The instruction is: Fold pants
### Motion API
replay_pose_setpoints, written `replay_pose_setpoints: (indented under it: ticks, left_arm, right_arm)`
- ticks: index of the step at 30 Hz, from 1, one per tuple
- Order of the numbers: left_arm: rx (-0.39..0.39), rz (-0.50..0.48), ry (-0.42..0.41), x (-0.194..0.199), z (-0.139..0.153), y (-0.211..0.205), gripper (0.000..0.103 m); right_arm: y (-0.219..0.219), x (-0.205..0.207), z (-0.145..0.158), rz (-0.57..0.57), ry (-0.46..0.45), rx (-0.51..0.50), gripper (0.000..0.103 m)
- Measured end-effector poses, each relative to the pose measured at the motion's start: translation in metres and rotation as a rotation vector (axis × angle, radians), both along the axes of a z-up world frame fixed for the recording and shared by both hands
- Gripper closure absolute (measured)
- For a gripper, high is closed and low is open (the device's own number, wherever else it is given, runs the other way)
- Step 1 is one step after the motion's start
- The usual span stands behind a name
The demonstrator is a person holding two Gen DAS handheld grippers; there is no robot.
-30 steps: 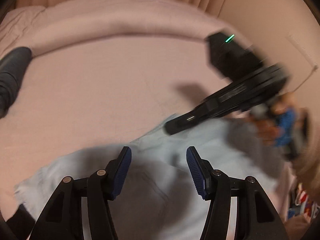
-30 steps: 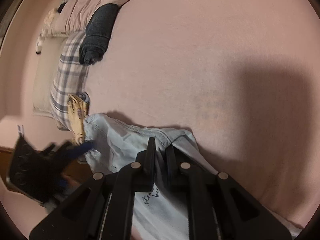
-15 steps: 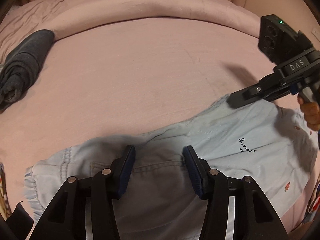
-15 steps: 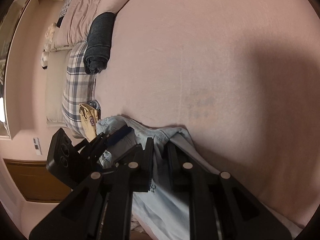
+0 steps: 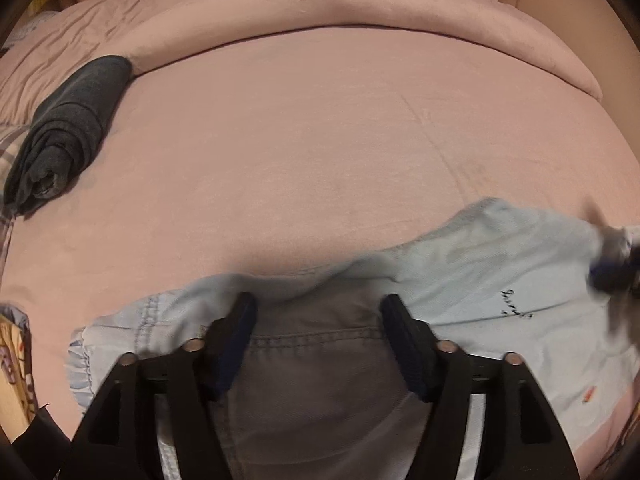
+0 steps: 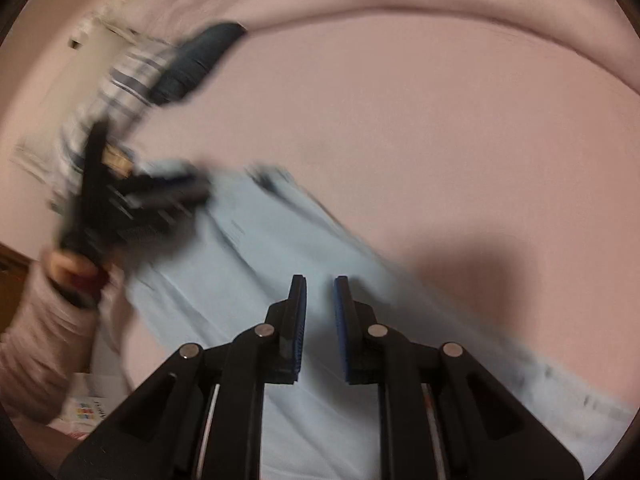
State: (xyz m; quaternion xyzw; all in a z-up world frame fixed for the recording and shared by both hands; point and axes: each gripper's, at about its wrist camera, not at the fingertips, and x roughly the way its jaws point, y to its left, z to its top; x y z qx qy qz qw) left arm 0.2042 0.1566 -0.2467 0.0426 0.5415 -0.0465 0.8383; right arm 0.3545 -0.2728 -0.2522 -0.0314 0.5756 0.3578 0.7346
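the light blue denim pants (image 5: 460, 280) lie spread across the near edge of the pink bed (image 5: 320, 140), waistband gathered at the near left, a leg running right with small dark script stitched on it. the left tool (image 5: 316, 332) hovers over the seat of the pants, its blue ribbed pads wide apart and holding nothing. the right tool (image 6: 320, 320) hangs above the leg cloth, its pads a narrow gap apart with nothing between them. from the right wrist the left tool (image 6: 132, 204) shows blurred at the waistband. the far half of the smooth, faintly creased sheet is open, ending at a rolled pink duvet (image 5: 360, 4). a rolled dark grey garment (image 5: 68, 128) sits at the far left beside a plaid pillow (image 6: 108, 92).
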Motion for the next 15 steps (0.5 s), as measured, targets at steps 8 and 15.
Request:
replay_pose_setpoints:
  ticks: [8, 15]
  left_arm:
    - [0.129, -0.023, -0.052, -0.010, 0.027, -0.022, 0.032]
    - [-0.085, -0.233, -0.099, -0.009, 0.048, -0.091, 0.032]
  right_arm:
    - [-0.058, -0.019, -0.018, -0.031, 0.020, 0.051, 0.090]
    - [-0.151, -0.045, -0.013, -0.242, 0.016, 0.059, 0.087]
